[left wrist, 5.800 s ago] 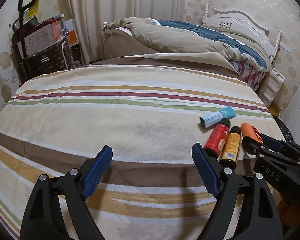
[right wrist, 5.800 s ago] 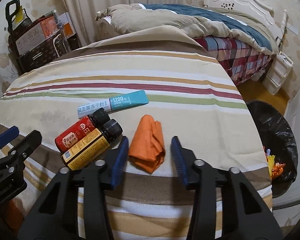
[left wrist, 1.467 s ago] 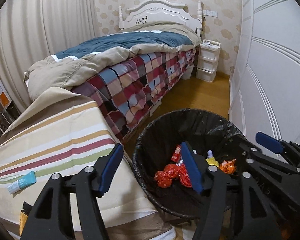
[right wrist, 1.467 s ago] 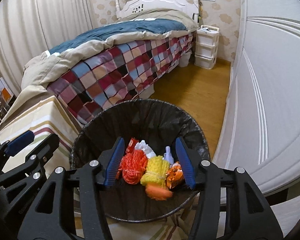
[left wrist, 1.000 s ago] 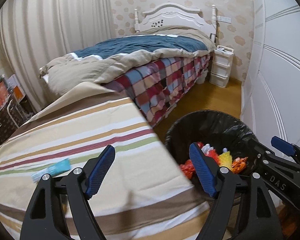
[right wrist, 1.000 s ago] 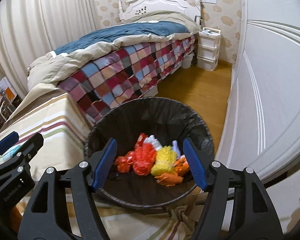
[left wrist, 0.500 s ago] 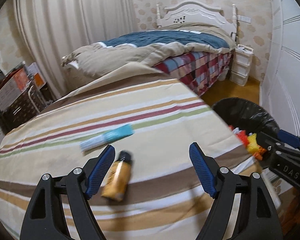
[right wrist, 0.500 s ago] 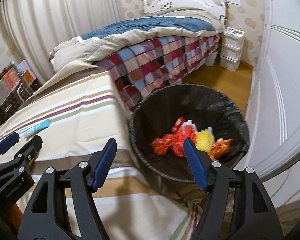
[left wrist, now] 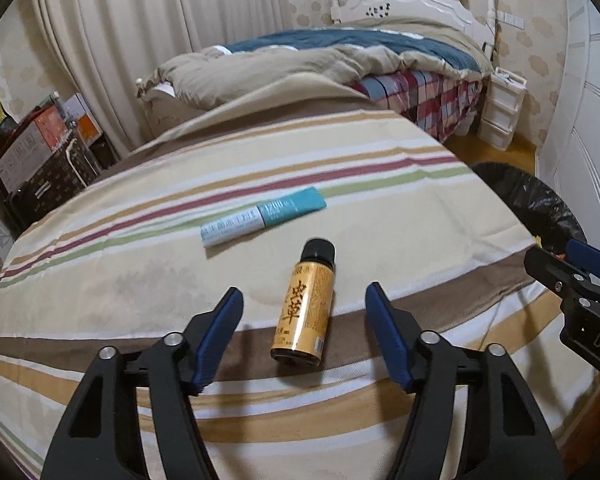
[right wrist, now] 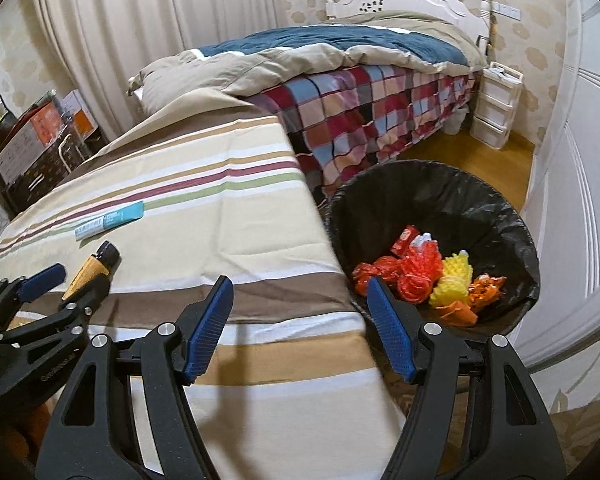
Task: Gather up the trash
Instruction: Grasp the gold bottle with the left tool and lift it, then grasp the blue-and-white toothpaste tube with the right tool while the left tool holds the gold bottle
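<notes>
**Reaching for the gold bottle**

We are holding the left gripper (left wrist: 302,334) over the counter covered with a striped cloth (left wrist: 100,280). Its blue-padded jaws have just been closing, yet they are standing apart on either side of the small gold bottle with a black cap (left wrist: 306,304) and are touching nothing. The bottle is lying on its side on the brown stripe, cap pointing away from us. Just beyond it, a flat white and teal tube (left wrist: 264,216) is lying across the cloth, apart from the bottle.

We are keeping the right gripper (right wrist: 300,326) moderately wide and empty at the counter's right edge. Beside that edge, the round bin lined with a black bag (right wrist: 440,200) is standing on the floor, with red, yellow and orange crumpled scraps (right wrist: 420,276) lying inside it.
</notes>
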